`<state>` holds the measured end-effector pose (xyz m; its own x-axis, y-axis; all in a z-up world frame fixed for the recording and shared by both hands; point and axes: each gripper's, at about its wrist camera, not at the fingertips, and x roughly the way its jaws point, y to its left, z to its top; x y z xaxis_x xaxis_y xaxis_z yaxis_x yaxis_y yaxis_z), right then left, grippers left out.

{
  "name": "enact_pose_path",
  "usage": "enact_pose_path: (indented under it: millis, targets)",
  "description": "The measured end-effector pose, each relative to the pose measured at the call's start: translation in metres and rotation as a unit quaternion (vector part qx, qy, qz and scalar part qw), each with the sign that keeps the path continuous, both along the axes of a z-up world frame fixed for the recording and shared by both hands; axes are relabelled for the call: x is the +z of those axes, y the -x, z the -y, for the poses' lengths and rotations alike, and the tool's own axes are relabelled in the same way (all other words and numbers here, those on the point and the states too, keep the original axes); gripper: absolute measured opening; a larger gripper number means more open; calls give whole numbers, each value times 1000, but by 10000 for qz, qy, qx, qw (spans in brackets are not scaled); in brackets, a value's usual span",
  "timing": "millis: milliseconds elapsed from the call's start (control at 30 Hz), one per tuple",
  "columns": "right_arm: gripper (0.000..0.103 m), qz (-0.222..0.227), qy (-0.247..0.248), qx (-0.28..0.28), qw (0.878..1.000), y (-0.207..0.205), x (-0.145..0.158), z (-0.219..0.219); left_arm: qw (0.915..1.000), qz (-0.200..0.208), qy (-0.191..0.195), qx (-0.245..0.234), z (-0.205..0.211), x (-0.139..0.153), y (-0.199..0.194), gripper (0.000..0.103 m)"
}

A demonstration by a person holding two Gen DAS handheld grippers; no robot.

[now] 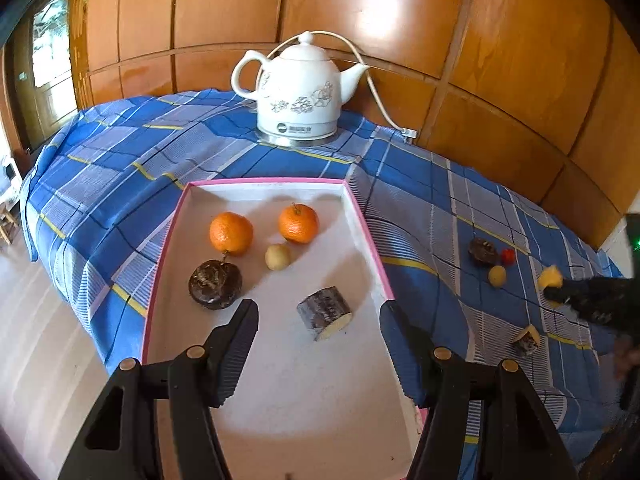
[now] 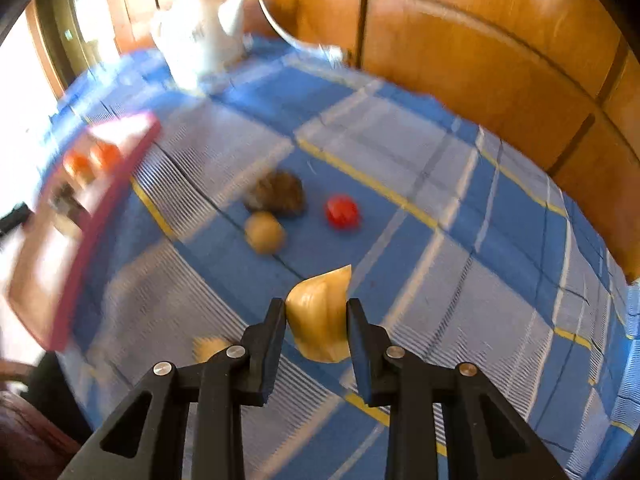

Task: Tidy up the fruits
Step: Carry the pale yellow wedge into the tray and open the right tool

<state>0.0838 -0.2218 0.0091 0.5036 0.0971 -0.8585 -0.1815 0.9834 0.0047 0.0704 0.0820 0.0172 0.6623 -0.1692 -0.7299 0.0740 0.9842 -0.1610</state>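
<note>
One blue plaid tablecloth (image 1: 120, 184) meets wood panelling (image 1: 520, 60); right hand-held gripper (image 2: 316, 312) pinches yellow wedge (image 2: 320, 312)

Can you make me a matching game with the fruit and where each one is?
Things:
1. two oranges
2. yellow wedge
3. red fruit
4. kettle

Places:
A. on the cloth, outside the tray
B. between the right gripper's fingers
C. at the back of the table, by the wooden wall
D. inside the pink-edged tray

Pairs: 1-D, 2-B, 3-A, 4-C
</note>
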Motion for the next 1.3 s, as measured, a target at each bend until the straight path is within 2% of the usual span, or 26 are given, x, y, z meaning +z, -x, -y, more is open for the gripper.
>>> enact_pose_path:
  millis: [133,400,533,700,900,1067,1300]
  targets:
    - [31,191,-523,444,9975,-4,25,-39,9998,-44,53,175,-14,-4,-1,64]
    - [31,91,-1115,1390,9840,-32,32,-149,9989,-106,69,453,-41,-11,3,63]
    - [31,-124,-1270,1472,9808,-53,20,-187,9985,-141,119,507,-47,-15,5,64]
    - [32,-317,-1289,1256,9832,-81,4,-210,9983,-204,195,512,-50,-19,5,64]
    - [39,-399,-1565,1075,9810,-86,-7,-204,9983,-206,218,494,-51,-22,5,64]
    - [39,-219,-1701,886,9812,-73,4,-177,9985,-175,207,481,-48,-20,4,64]
    - [39,-131,-1490,606,9869,-48,4,-132,9992,-143,143,358,-37,-17,5,64]
